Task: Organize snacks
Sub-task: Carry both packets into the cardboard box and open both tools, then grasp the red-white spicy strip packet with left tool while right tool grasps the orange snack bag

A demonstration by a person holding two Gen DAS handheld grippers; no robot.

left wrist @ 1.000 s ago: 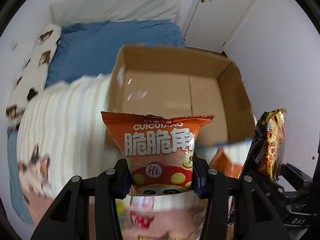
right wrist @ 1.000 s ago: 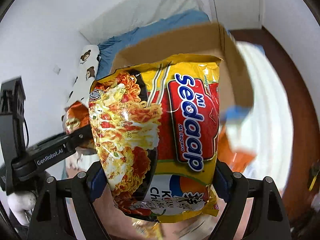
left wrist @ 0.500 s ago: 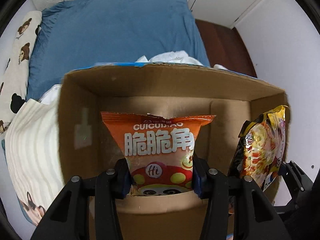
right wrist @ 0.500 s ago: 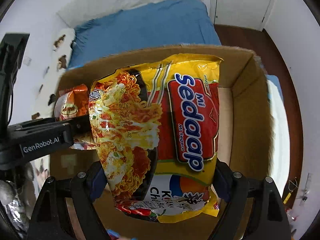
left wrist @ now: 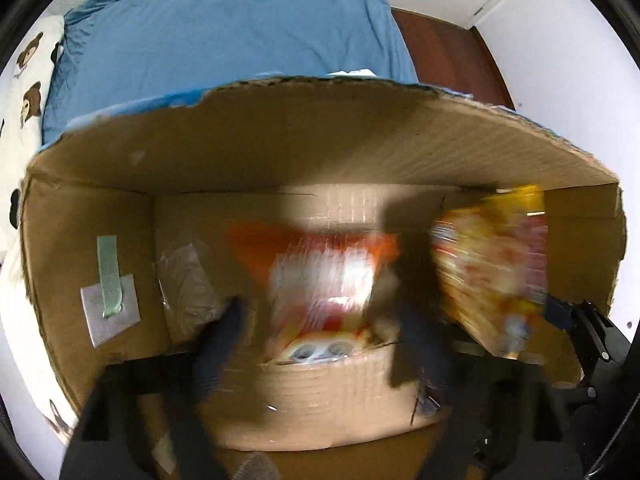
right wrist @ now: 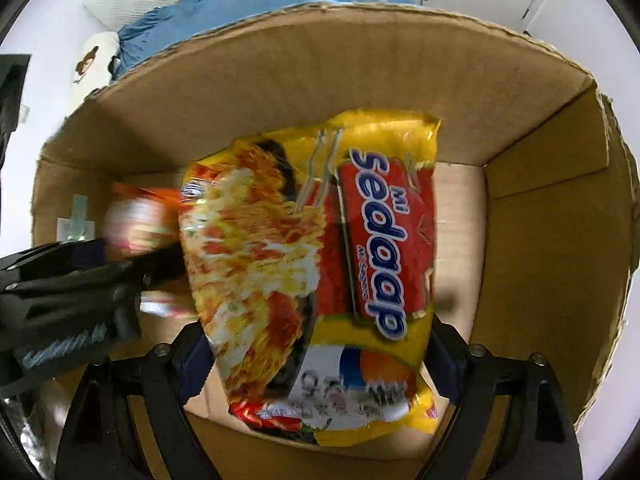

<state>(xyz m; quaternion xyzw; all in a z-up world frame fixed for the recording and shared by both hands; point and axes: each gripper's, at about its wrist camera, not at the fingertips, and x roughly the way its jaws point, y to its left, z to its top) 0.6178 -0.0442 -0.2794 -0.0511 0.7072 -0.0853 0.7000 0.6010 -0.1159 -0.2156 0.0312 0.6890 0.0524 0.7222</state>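
Right wrist view: both grippers' jaws are opening, releasing noodle packet (right wrist: 320, 264) and orange snack bag (left wrist: 320, 280) into the cardboard box (right wrist: 540, 264); next, withdraw upward.

In the left wrist view we get heavy blur: the orange snack bag (left wrist: 324, 280) is smeared, print unreadable, lower part hidden behind the box's near wall. The left gripper (left wrist: 320, 320) fingers are dark streaks, jaws opening; we can't tell if the pads touch the bag. The noodle packet (left wrist: 492, 264) is a yellow smear there. In the right wrist view the packet (right wrist: 320, 264) hides most of the cardboard box (right wrist: 540, 280) floor, and the orange bag (right wrist: 136, 220) is blurred and partly covered behind it.
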